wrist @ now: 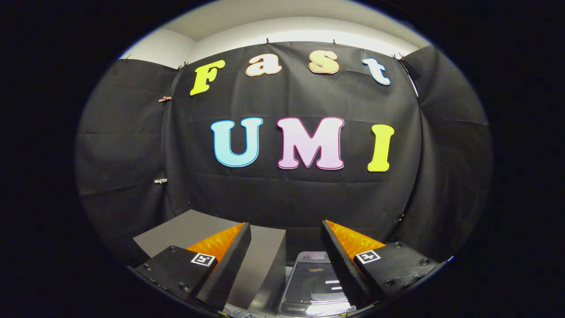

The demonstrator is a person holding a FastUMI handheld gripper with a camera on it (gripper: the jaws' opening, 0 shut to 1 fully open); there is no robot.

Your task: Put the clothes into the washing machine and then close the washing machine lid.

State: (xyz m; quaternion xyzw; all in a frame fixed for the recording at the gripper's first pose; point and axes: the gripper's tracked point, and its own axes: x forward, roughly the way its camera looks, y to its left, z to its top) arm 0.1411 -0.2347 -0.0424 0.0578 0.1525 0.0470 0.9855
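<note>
Your tool (286,240) is held high with its fingers spread wide and empty, the washing machine (315,282) lying below, between and just beyond them, beside a grey box (260,256).

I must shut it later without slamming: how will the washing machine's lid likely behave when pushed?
Washing machine lid looks like a rigid, glossy panel, so probably stiff, perhaps slippery. It lies below the open hand-held gripper, beside a grey box; its weight can't be judged.
</note>
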